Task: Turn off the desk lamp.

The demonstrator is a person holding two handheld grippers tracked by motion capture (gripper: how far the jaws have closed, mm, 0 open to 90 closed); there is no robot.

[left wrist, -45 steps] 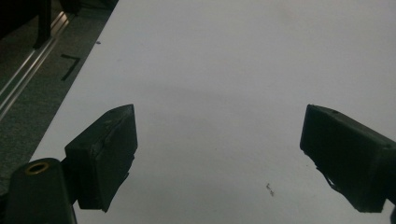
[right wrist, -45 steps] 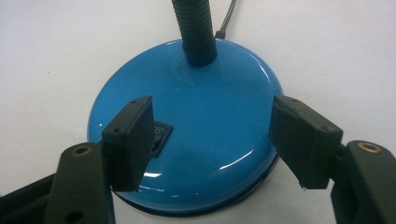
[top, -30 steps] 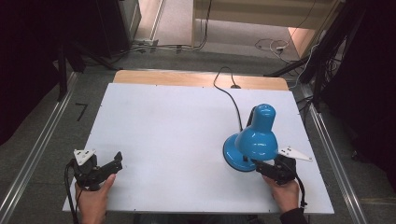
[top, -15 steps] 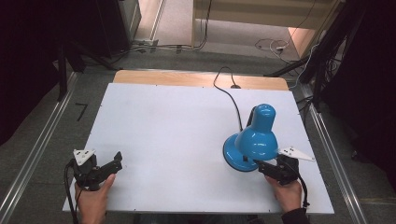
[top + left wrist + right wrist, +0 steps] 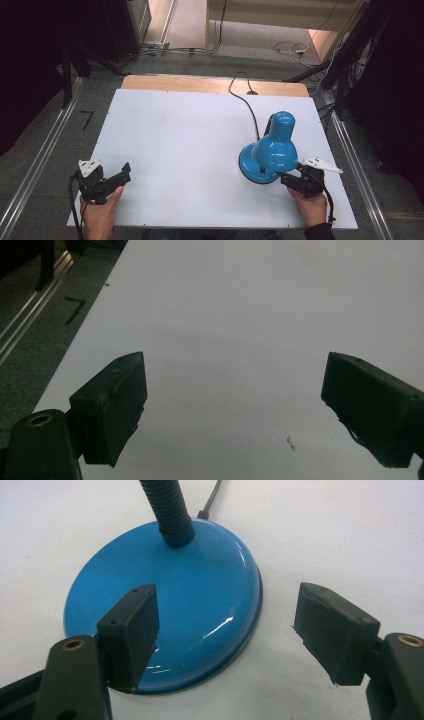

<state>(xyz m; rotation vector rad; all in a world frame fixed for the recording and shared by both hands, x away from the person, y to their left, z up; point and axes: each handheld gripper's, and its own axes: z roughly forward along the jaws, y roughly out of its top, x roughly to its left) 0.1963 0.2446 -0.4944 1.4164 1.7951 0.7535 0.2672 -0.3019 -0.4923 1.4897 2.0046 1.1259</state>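
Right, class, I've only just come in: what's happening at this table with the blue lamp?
A person holds tongs in each hand at a white table. The right tongs are open at the near edge of the blue desk lamp's round base, one jaw over the base and the other beside it, not gripping. The lamp stands upright and its black cord runs to the table's far edge. The left tongs are open over bare table, holding nothing.

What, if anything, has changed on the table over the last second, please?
Nothing visibly changed. The right gripper hangs open at the blue desk lamp's base, the left gripper open over the bare white table.
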